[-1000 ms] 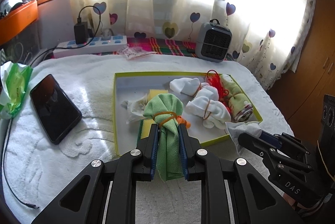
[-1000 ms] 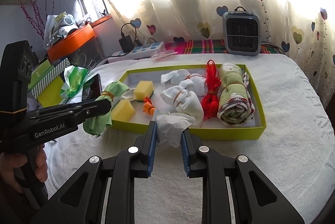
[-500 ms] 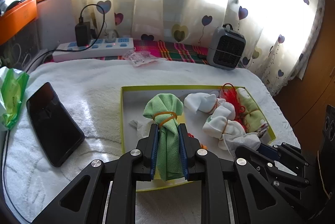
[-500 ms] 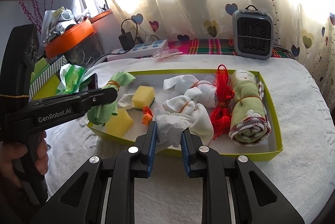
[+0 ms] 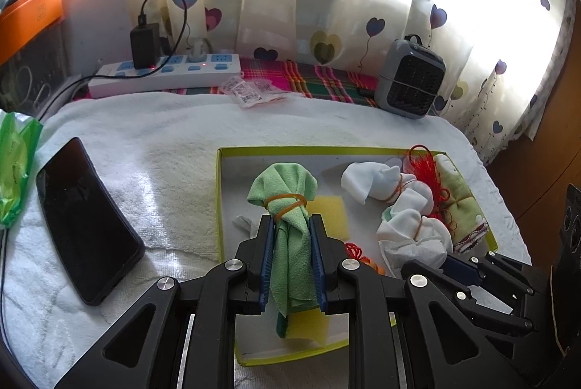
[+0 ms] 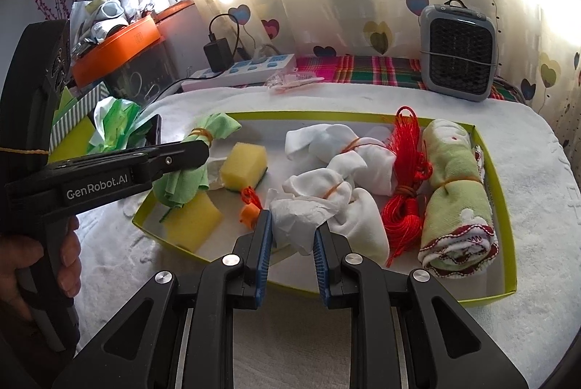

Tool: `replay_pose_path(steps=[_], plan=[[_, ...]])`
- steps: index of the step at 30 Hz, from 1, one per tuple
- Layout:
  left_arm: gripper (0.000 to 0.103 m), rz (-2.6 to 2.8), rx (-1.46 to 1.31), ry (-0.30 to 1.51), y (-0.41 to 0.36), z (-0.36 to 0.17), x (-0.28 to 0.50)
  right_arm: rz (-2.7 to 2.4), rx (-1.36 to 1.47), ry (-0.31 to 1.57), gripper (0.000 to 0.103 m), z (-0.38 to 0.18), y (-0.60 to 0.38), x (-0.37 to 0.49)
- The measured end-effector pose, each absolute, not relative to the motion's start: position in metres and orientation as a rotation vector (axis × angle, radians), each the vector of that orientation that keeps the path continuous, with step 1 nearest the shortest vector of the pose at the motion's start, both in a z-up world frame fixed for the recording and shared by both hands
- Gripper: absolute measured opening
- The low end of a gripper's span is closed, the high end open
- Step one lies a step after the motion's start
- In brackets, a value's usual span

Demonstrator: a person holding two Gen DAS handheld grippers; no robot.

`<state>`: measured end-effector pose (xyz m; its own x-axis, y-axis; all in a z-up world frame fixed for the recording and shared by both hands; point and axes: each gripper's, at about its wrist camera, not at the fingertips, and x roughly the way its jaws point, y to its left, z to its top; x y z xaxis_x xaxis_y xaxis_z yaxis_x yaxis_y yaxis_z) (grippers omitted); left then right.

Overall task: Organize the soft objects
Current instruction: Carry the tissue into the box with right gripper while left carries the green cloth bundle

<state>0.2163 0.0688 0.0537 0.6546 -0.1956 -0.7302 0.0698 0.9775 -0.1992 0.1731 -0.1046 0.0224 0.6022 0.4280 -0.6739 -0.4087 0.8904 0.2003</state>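
The left hand-held gripper [image 5: 290,258] is clamped on a green cloth [image 5: 287,207] bundled with a rubber band, holding it upright above the left end of a shallow yellow-green tray [image 5: 219,203] — its blue pads [image 5: 267,258] press the cloth from both sides. In the right wrist view the same green cloth [image 6: 192,156] hangs over the tray's near-left corner, just above a yellow sponge [image 6: 194,220]. A hand [image 6: 40,265] grips the handle of the left hand-held gripper [image 6: 201,149].

The right hand-held gripper [image 6: 290,243] is closed on a crumpled white tissue [image 6: 297,216], carried just over the tray's [image 6: 506,203] front rim beside a small orange piece [image 6: 248,213].

Inside the tray lie a second yellow sponge [image 6: 243,165], two white cloth bundles [image 6: 337,149] tied with rubber bands, a skein of red cord [image 6: 405,178] and a rolled pale-green towel [image 6: 455,185] at the right end — the bundles touch one another and the cord sits between them and the towel.

The tray rests on a white towel [image 5: 152,149] spread over the tabletop. A black phone [image 5: 85,225] lies to its left near a green plastic bag [image 5: 16,167]; a power strip [image 5: 163,75] and a small grey heater [image 5: 410,84] stand at the back before a heart-print curtain [image 5: 363,7].
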Motion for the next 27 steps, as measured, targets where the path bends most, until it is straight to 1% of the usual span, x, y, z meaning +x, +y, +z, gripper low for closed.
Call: replay_pose_path(steps=[8, 16, 23, 27], plan=[[0.018, -0.155, -0.164, 0.86, 0.0678, 0.0492, 0.219, 0.484, 0.021, 0.803, 0.023, 0.0184, -0.1021, 0.1779], [0.022, -0.15, -0.166, 0.869, 0.0672, 0.0471, 0.2194, 0.476, 0.036, 0.829, 0.023, 0.0153, -0.1026, 0.1798], [0.023, -0.148, -0.165, 0.874, 0.067, 0.047, 0.2193, 0.462, 0.029, 0.847, 0.024, 0.0141, -0.1022, 0.1815], [0.028, -0.139, -0.159, 0.882, 0.0664, 0.0462, 0.2175, 0.456, 0.018, 0.855, 0.025, 0.0141, -0.1019, 0.1811]])
